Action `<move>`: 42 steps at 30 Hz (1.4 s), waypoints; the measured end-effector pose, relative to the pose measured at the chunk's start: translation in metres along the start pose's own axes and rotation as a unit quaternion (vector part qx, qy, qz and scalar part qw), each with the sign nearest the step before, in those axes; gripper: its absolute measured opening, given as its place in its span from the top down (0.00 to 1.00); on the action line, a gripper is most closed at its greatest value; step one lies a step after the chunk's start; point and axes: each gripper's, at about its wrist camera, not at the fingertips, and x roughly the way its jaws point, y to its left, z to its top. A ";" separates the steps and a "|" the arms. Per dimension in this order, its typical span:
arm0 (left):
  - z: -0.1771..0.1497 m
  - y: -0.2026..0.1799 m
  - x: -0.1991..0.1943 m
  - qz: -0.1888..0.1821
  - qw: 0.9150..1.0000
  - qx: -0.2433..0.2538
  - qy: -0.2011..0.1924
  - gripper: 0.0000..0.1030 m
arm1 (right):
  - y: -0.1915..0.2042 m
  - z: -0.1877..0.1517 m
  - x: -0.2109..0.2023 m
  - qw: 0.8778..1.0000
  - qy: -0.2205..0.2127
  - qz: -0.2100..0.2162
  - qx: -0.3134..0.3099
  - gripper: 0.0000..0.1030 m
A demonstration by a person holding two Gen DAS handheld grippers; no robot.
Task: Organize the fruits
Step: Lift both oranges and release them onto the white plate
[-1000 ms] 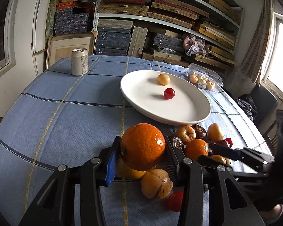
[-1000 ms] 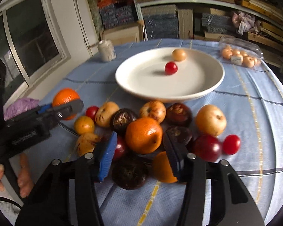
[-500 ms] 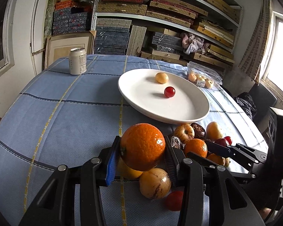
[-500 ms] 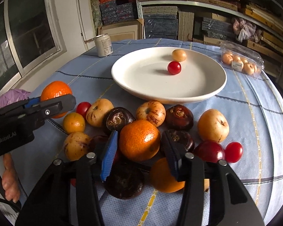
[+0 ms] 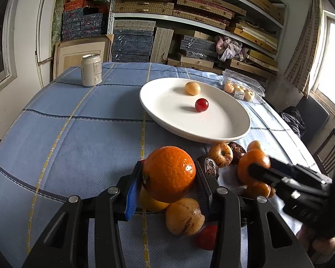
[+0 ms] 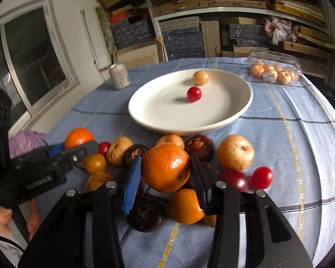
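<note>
My left gripper is shut on a large orange, held above the fruit pile at the near edge of the table. In the right wrist view it shows at the left with that orange. My right gripper is shut on a smaller orange, its pads pressing both sides, just above the pile. The white plate lies beyond, holding a yellow fruit and a red cherry tomato.
Loose fruit lies on the blue checked cloth: a yellow apple, dark mangosteens, red tomatoes. A drink can stands far left, a clear box of fruit far right. Shelves stand behind the table.
The right gripper's jaws closed onto the smaller orange and raised it a little off the pile. The left gripper and its orange stayed still.
</note>
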 end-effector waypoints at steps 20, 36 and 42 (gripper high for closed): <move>0.078 -0.030 0.081 0.045 0.998 0.040 0.013 0.57 | -0.048 0.087 0.055 0.997 -0.016 -0.045 0.059 0.58; 0.078 -0.029 0.089 0.045 0.998 0.050 0.007 0.49 | -0.044 0.085 0.058 0.997 -0.020 -0.063 0.035 0.57; 0.077 -0.028 0.071 0.043 0.998 0.046 -0.007 0.49 | -0.043 0.085 0.032 0.996 -0.048 -0.063 0.035 0.57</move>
